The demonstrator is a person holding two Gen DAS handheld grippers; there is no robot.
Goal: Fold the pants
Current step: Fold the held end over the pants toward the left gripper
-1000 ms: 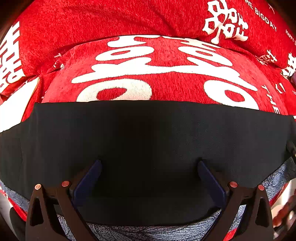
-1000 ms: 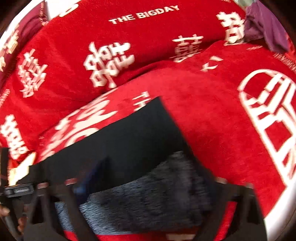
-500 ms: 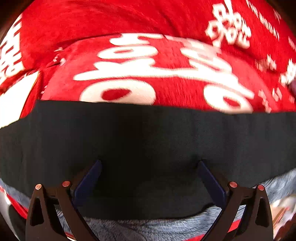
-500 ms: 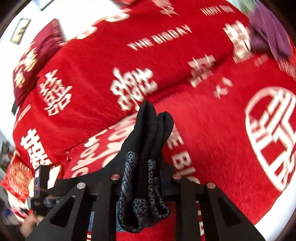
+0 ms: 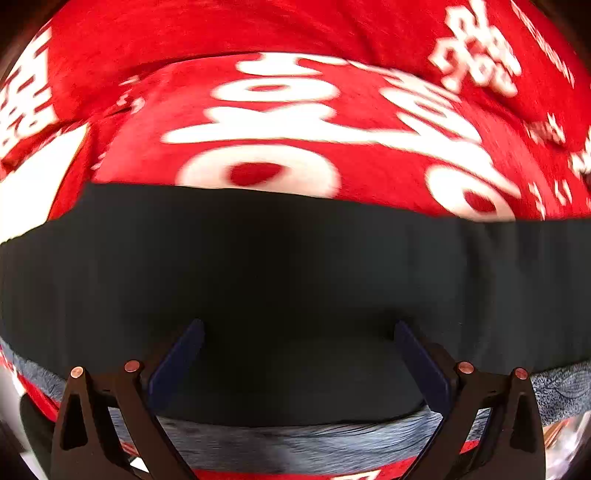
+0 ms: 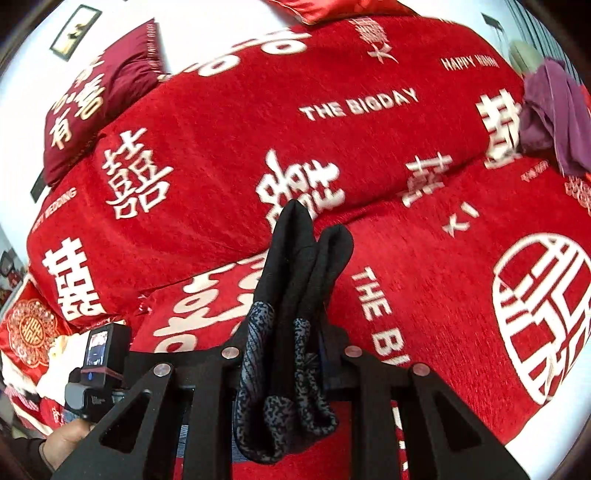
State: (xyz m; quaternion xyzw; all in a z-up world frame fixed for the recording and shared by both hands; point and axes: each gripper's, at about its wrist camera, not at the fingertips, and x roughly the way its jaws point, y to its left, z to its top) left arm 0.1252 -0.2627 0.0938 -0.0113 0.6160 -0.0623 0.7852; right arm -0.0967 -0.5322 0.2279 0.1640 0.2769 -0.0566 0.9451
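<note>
Left wrist view: the camera looks steeply down onto black pants [image 5: 295,273], which lie flat as a wide dark band across the middle of the picture, from the left edge to the right edge. Along their near edge a grey, fuzzy patterned lining [image 5: 295,439] shows. The left gripper [image 5: 295,343] hangs over the pants with its two blue-padded fingers [image 5: 177,360] spread wide apart; nothing is caught between them. Whether the fingertips touch the fabric cannot be told. Beyond the pants, on the far side, spreads a red bedspread [image 5: 258,74] with large white characters woven in. The picture is somewhat blurred.

Right wrist view: the right gripper [image 6: 291,350] is drawn narrow and pinches a bunched end of the pants [image 6: 295,266]. The black fabric stands up between the fingers in two rounded folds, and the grey patterned lining [image 6: 258,369] spills out toward the camera over the near side of the gripper. Behind it the red bedspread [image 6: 221,110] covers a bed, printed with white characters and the words "THE BIGDAY". At the far left a dark red pillow [image 6: 96,96] leans by a white wall with a small framed picture [image 6: 75,33]. At the far right lies a purple cloth [image 6: 554,114]. At the near left, the person's hand [image 6: 66,439] holds the other gripper's handle, which carries a small camera with a lit screen [image 6: 99,349].
</note>
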